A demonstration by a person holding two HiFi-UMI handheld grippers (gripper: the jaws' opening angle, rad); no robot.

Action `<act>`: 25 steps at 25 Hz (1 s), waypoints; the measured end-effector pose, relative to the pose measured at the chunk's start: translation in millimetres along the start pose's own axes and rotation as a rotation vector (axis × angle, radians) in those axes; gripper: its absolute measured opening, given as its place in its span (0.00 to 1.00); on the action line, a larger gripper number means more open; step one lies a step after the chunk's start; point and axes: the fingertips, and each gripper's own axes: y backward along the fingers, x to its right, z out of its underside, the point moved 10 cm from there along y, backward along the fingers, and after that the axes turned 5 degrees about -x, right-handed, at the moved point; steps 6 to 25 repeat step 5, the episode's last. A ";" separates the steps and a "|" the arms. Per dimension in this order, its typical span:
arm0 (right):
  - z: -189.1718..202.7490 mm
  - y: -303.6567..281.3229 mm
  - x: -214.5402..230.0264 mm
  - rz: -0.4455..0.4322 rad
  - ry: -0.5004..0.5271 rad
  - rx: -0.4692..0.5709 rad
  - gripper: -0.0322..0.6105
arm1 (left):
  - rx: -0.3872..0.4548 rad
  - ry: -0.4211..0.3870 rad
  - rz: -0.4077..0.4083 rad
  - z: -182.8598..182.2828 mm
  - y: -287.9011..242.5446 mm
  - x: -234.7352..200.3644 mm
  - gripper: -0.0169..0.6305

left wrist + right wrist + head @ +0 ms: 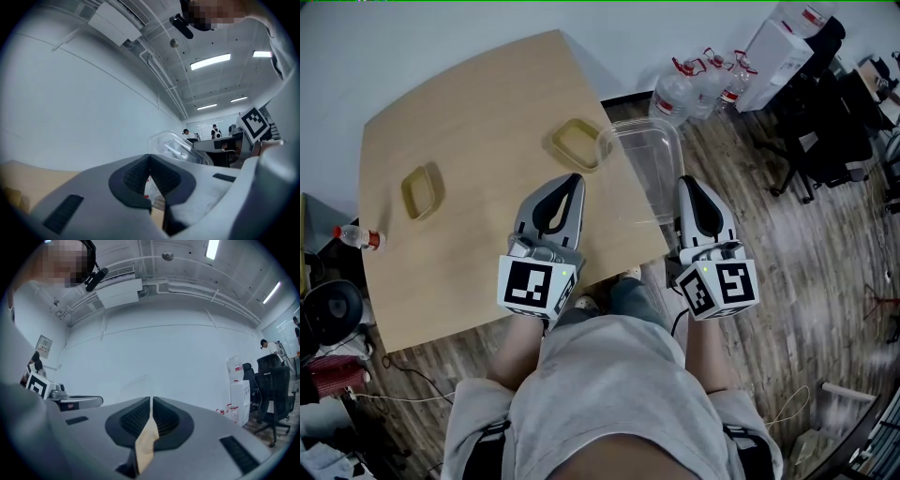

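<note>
My right gripper point(688, 185) point(151, 401) hangs just past the wooden table's point(469, 122) right edge. Its jaws are closed on the thin rim of a clear plastic container point(645, 161) that juts out over that edge; the container's faint outline point(137, 383) rises above the tips. My left gripper point(570, 181) point(150, 157) is shut with nothing in it, over the table near its front edge, left of the clear container point(176, 146). Two shallow yellowish trays lie on the table, one point(577, 142) just beyond the left gripper, the other point(422, 190) further left.
A small red-capped bottle point(359, 237) lies at the table's left edge. Large water bottles point(694, 82), a white box point(773, 52) and black office chairs point(825, 117) stand on the wood floor to the right. The person's legs point(609, 375) are below the grippers.
</note>
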 end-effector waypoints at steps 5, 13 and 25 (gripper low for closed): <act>0.0 1.9 -4.5 0.011 -0.013 0.004 0.09 | 0.001 -0.001 -0.002 -0.9 5.2 -1.4 0.05; 0.0 1.9 -4.5 0.011 -0.013 0.004 0.09 | 0.001 -0.001 -0.002 -0.9 5.2 -1.4 0.05; 0.0 1.9 -4.5 0.011 -0.013 0.004 0.09 | 0.001 -0.001 -0.002 -0.9 5.2 -1.4 0.05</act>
